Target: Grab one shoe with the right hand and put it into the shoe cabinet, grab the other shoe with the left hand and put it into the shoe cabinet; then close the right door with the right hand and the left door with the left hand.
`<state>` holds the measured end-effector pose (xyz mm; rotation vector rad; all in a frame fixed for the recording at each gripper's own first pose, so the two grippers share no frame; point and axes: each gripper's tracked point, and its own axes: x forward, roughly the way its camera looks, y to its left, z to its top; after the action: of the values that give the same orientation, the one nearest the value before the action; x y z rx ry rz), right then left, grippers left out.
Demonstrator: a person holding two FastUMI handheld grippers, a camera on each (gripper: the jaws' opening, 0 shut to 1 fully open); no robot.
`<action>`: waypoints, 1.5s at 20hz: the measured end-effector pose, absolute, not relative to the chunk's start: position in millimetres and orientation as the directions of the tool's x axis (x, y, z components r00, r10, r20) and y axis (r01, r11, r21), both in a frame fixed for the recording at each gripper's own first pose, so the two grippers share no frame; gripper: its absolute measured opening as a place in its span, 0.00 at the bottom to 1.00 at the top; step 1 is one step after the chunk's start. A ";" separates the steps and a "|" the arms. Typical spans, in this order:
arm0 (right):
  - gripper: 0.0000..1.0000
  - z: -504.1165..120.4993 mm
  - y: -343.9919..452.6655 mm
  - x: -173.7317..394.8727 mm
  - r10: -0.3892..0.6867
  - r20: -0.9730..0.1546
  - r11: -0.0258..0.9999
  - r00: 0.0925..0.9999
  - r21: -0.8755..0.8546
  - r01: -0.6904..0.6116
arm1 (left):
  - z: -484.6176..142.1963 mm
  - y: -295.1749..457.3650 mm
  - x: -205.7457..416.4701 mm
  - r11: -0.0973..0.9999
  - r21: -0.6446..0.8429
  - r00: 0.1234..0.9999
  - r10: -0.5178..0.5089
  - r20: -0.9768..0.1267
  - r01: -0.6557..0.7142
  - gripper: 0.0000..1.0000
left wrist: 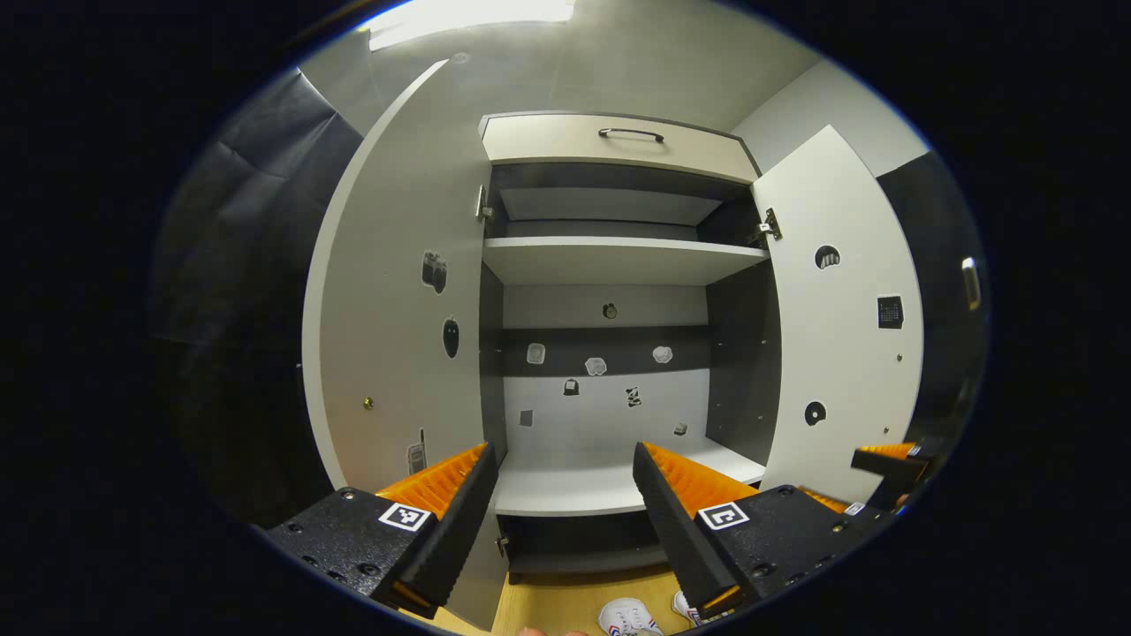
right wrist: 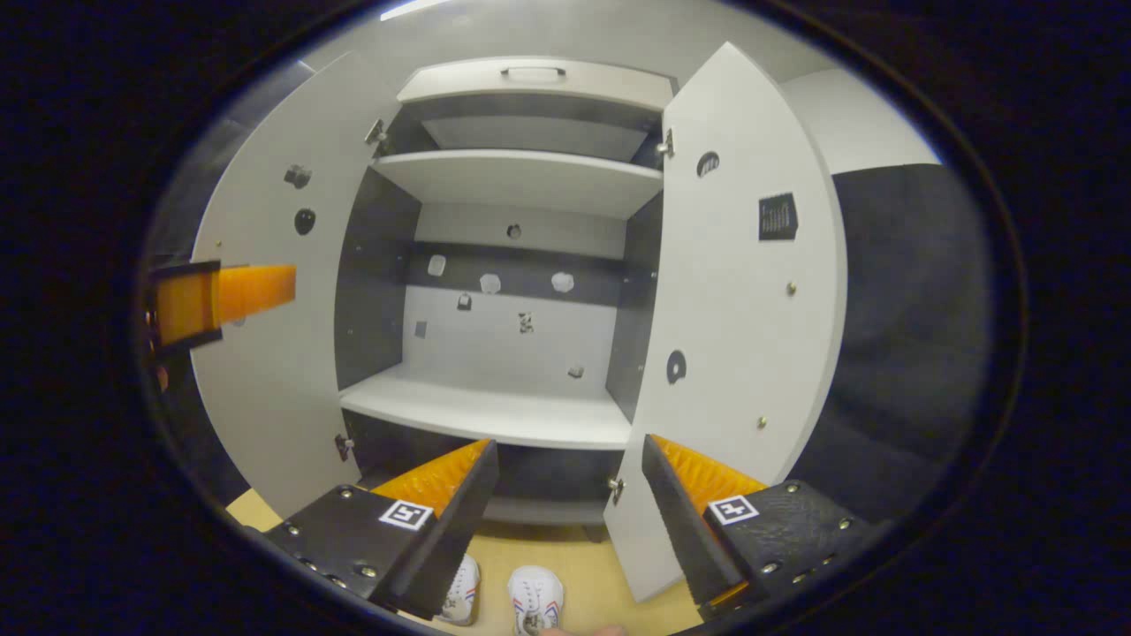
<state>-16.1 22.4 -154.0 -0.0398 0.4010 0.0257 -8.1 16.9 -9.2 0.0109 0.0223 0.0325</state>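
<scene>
Two white shoes, one (right wrist: 536,598) beside the other (right wrist: 459,590), stand on the wooden floor in front of the open shoe cabinet (right wrist: 495,411); in the left gripper view they (left wrist: 627,616) peek in at the bottom edge. My right gripper (right wrist: 570,443) is open and holds nothing, raised above the shoes and facing the cabinet. My left gripper (left wrist: 562,450) is open too, pointing at the bare lower shelf (left wrist: 574,490). Both doors stand wide open: the left door (left wrist: 389,336) and the right door (left wrist: 839,336). The right gripper (left wrist: 888,459) shows in front of the right door.
An upper shelf (left wrist: 618,261) and a closed drawer with a dark handle (left wrist: 630,134) sit above the lower shelf. Small stickers dot the back wall and door insides. The left gripper (right wrist: 221,296) hovers before the left door. Black cloth walls flank the cabinet.
</scene>
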 end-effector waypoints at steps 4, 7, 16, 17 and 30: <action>0.98 -234.0 31.4 -37.1 0.038 -0.589 0.998 0.807 -0.026 -0.066 | -12.3 25.9 -11.2 0.998 0.024 0.998 0.057 -0.031 -0.056 0.94; 0.98 -295.2 37.8 -58.6 0.052 -0.723 0.996 0.689 -0.008 -0.084 | -15.9 33.6 -12.2 0.996 0.032 0.996 0.079 -0.040 -0.078 0.94; 0.86 -447.4 50.6 -122.9 0.078 -0.943 0.990 0.325 0.034 -0.139 | -33.2 57.0 -9.6 0.988 0.041 0.986 0.149 -0.078 -0.146 0.94; 0.86 -460.5 52.2 -128.8 0.078 -0.954 0.988 0.288 0.037 -0.147 | -35.0 59.3 -8.3 0.987 0.041 0.984 0.156 -0.081 -0.153 0.94; 0.76 -541.1 55.2 -156.8 0.020 -1.000 0.977 -0.004 0.020 -0.211 | -43.5 63.0 7.5 0.982 0.084 0.981 0.176 -0.086 -0.169 0.96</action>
<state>-156.8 55.2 -541.1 -0.1516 1.5665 0.1830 7.5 63.0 -43.5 0.0763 0.0929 0.1742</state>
